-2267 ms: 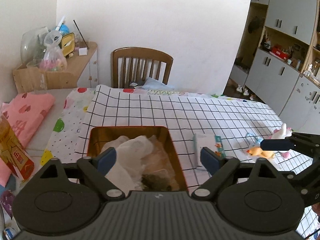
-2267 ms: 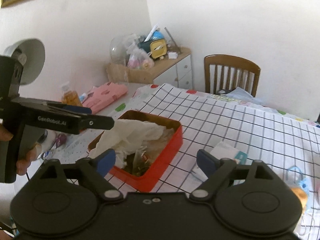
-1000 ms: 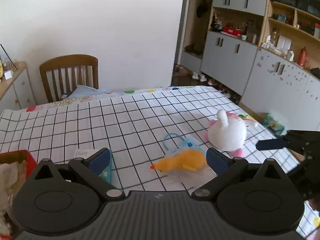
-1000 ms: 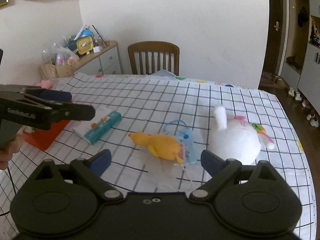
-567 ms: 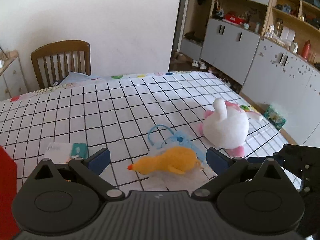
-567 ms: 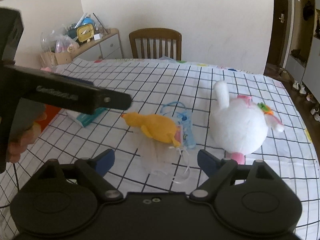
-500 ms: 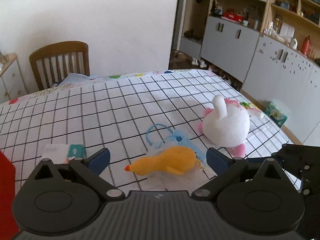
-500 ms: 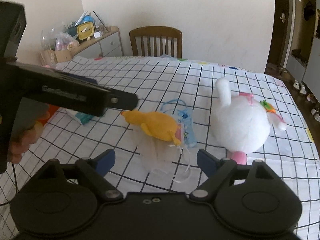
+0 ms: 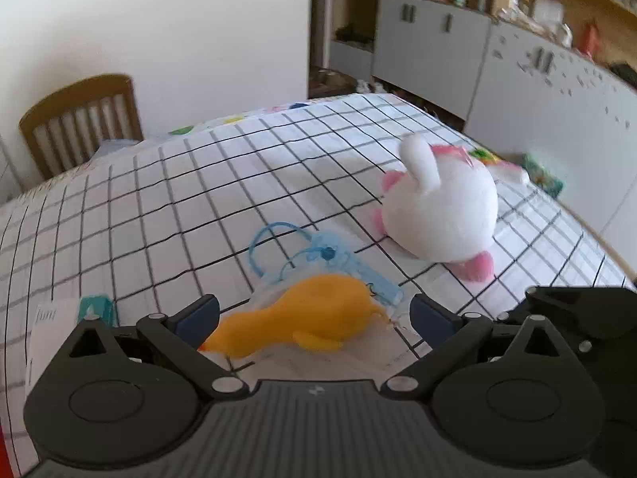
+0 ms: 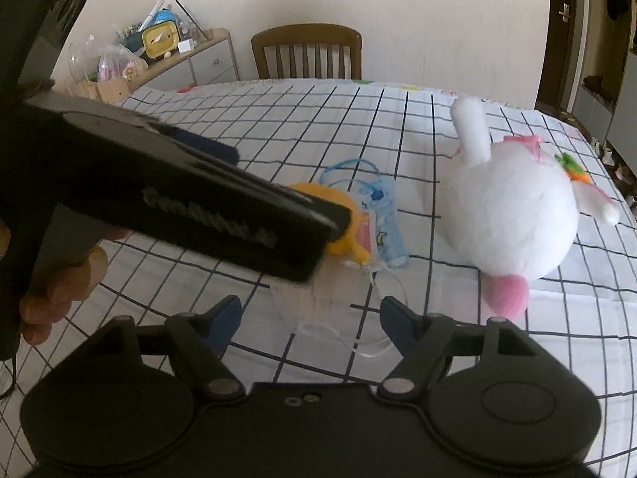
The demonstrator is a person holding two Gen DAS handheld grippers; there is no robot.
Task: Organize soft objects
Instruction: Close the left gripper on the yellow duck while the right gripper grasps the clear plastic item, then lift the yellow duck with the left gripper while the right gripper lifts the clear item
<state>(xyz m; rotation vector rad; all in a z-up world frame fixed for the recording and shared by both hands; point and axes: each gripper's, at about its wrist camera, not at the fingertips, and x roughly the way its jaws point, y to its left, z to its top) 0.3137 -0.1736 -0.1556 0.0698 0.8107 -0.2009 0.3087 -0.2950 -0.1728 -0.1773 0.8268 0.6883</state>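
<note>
A yellow duck plush (image 9: 302,314) lies on the checked tablecloth (image 9: 199,199), on top of a white face mask (image 10: 318,302). My left gripper (image 9: 314,314) is open and low over the duck, one finger on each side of it. In the right wrist view its near finger (image 10: 223,215) hides most of the duck (image 10: 318,195). My right gripper (image 10: 311,316) hangs over the mask's near end with its jaws closing; the mask lies between the pads and they do not press on it. A blue mesh pouch (image 9: 318,255) lies behind the duck. To the right sits a white bunny plush (image 10: 509,207).
A tissue packet (image 9: 79,314) lies left of the duck. A wooden chair (image 10: 306,51) stands at the table's far side, and a cluttered sideboard (image 10: 159,55) by the wall. The table's right edge (image 9: 597,239) runs just past the bunny. Grey cabinets (image 9: 438,40) stand beyond.
Both grippers have sunk toward the table. The left one has come around the duck. The right one's jaws have narrowed over the mask.
</note>
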